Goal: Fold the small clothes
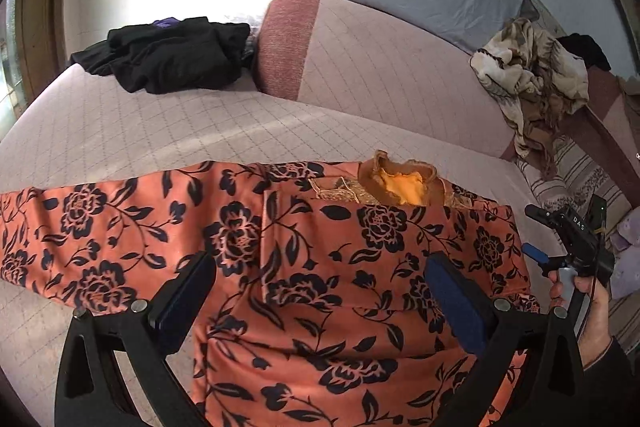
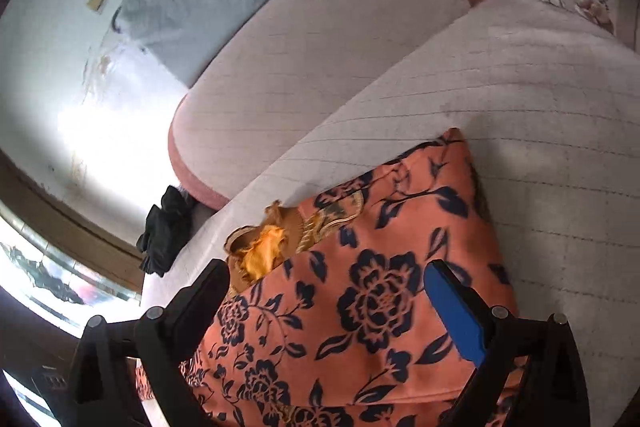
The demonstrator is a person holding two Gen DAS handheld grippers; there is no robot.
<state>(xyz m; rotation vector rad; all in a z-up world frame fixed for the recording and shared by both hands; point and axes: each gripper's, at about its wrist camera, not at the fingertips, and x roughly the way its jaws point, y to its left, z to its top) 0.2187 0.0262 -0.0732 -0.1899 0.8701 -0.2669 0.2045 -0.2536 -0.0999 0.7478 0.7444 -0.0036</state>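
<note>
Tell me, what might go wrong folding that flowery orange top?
One sleeve lies spread out to the side while the other side looks already folded in, so the fold may end up lopsided. Both the left gripper and right gripper are open above the top, and the soft fabric could bunch when pinched.

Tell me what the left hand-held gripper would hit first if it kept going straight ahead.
Most likely the floral top: the open left hand-held gripper points down at its folded body on the bed. How far above the cloth it is, is unclear.
</note>
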